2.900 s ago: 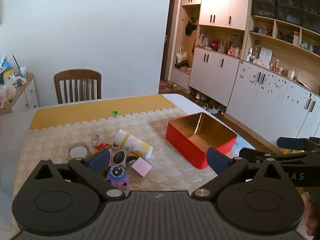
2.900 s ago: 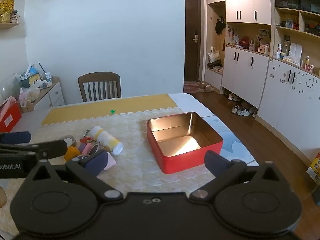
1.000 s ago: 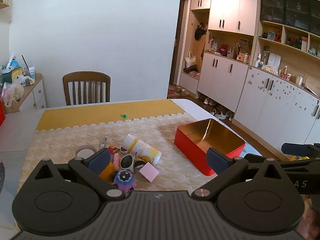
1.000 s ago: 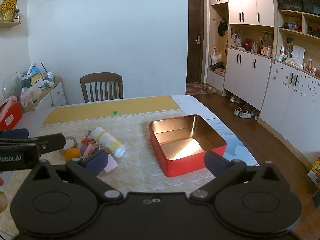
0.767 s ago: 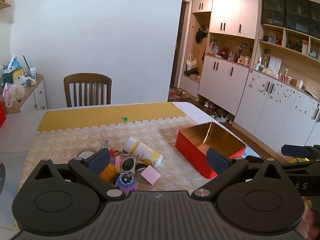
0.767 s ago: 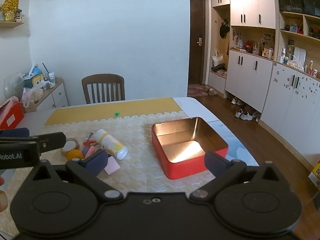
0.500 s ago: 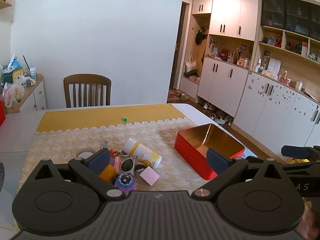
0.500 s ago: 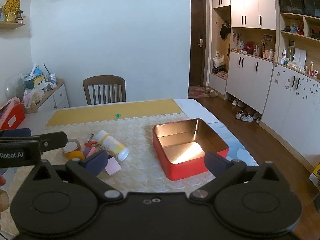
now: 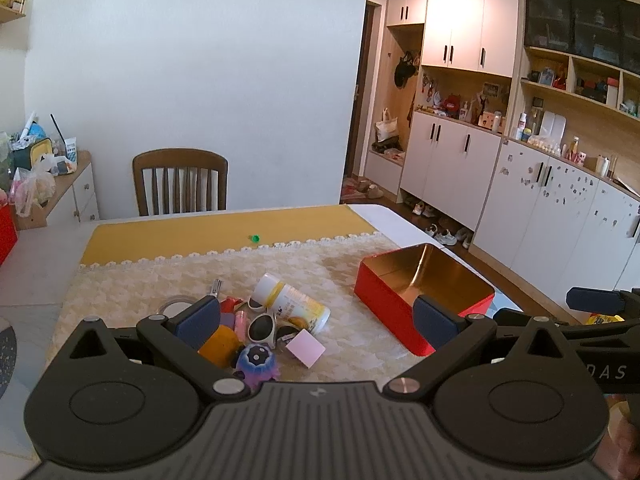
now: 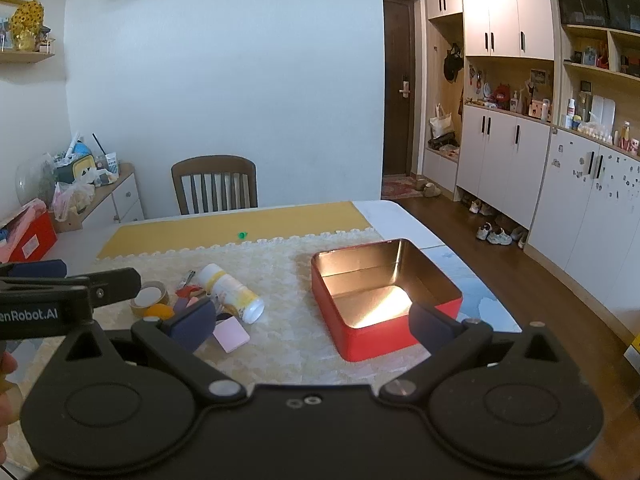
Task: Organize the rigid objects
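Where cabinets stand, cloth-covered table (image 10: 304,344).

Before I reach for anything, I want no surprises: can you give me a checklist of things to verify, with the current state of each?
1. Red tin open and empty: ok, its gold floor is bare.
2. Left gripper open and holding nothing: ok.
3. Right gripper open and holding nothing: ok.
4. White-and-yellow bottle free to grab: ok, it lies on its side at the right edge of the pile.
5. Pink square pad lying apart from the rest: cannot tell, it sits close against the sunglasses.
6. Path from the pile to the tin unobstructed: ok, only bare cloth lies between them.
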Available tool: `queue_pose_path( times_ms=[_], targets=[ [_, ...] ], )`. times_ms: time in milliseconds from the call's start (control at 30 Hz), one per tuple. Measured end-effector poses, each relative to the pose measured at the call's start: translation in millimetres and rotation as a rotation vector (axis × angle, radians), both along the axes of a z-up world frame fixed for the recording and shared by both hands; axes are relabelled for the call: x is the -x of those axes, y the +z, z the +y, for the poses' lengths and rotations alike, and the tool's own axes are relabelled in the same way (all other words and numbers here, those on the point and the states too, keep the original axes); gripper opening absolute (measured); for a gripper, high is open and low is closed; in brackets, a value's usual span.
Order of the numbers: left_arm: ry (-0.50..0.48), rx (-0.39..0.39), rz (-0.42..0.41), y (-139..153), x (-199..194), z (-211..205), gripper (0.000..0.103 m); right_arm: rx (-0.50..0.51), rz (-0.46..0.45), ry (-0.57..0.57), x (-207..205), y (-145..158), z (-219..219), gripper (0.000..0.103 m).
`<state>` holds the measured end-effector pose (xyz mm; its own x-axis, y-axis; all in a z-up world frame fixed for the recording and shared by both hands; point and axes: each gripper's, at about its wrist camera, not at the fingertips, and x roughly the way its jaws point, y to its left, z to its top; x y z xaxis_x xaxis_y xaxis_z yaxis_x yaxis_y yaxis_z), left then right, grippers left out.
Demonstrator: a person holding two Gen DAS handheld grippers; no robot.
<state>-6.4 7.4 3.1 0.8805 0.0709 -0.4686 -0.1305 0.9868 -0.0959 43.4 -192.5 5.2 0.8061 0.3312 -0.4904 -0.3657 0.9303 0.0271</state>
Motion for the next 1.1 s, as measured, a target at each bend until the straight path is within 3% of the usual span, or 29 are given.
queue_pose_path(
  times_ms=[533, 833, 1100],
  targets=[
    [0.042, 0.012, 0.037, -6.6, -15.0, 12.8, 0.103, 0.007, 0.033, 0.057, -23.4, -12.2, 15.1, 0.103],
    [0.100, 0.031, 0.095, -20.2, -47.7, 37.7, 0.103, 0.009, 0.079, 0.198, -69.4, -22.5, 39.8, 0.103],
    [0.133, 0.067, 0.170, -57.5, -82.0, 63.4, 0.102, 0.054, 0.155, 0.356, -128.4, -42.6, 73.5, 0.102]
  ],
)
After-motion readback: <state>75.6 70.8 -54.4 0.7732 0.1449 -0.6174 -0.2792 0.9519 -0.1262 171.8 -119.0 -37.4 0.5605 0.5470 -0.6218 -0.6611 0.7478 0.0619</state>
